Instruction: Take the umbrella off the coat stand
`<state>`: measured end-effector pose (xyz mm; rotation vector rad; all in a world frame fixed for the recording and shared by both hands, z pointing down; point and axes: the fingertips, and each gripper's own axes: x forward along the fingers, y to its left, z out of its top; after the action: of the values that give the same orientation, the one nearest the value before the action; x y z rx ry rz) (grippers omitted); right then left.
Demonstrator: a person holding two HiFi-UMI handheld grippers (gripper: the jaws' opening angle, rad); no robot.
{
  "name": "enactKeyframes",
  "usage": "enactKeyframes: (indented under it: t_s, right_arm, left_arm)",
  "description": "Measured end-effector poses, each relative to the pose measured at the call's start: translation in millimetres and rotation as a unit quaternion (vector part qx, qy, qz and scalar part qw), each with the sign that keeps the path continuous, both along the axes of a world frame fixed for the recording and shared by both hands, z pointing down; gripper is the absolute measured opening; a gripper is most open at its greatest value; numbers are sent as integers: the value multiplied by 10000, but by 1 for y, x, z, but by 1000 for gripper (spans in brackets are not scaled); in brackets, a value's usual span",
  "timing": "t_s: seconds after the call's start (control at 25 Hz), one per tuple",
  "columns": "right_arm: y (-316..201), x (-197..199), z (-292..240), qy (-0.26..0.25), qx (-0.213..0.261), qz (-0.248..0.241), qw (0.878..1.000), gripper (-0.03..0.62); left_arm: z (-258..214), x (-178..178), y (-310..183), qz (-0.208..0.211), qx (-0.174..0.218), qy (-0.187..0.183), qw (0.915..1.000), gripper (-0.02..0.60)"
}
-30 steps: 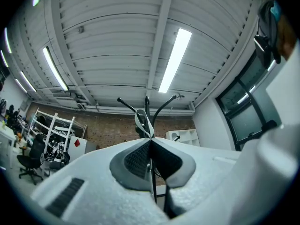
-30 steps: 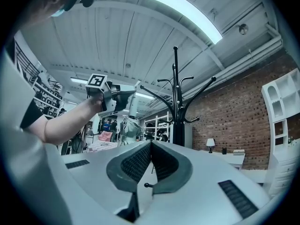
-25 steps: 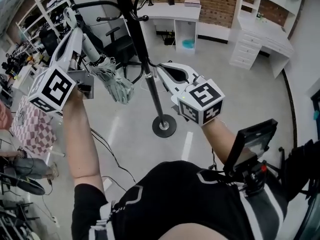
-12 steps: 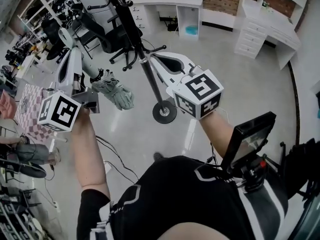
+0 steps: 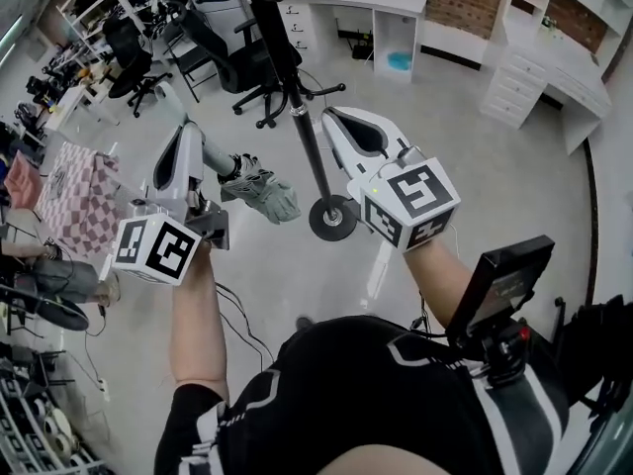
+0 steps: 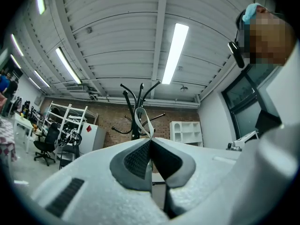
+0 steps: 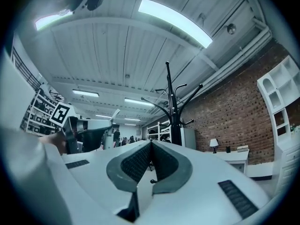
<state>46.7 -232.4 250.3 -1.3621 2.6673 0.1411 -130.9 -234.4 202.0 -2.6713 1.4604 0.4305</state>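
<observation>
Umbrella (image 5: 262,191) clear of coat stand (image 5: 308,139), lower and farther left of it than a second ago, held by its strap (image 6: 142,120) pinched in left hand-held gripper (image 6: 150,139); right hand-held gripper (image 7: 151,143) closed, empty.

No text, label, brand, number or sign can be read in any view; everything is too small or blurred.

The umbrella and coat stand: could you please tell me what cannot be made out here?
- Umbrella body: left gripper view, hidden beneath the left claw; only its strap shows.
- Coat stand top: head view, cut off by the top edge.
- Distant people: right gripper view, too small.
</observation>
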Motion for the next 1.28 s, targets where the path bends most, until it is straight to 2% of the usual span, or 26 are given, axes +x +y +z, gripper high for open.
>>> enactKeyframes:
  t_s: [0.12,0.28,0.72,0.88,1.28]
  right_arm:
    - [2,-4,-3,115,48,113,9999,3]
    - [8,-16,2,240,-18,199,9995,3]
    - [11,-43,27,284,-318,308,9986,3]
    - [15,-50,38,358,-427,227,9982,3]
    - [23,-59,47,421,-462,251,9977,3]
  left_arm:
    - [9,1,12,81,76,33,9999,12]
    - [26,1,25,257,-16,23,9997,12]
    - [66,-16,51,427,-21,-445,9981,12]
    - [82,-17,53,536,-166,-429,9975,12]
    - [113,-20,51,389,-593,-343,9969,12]
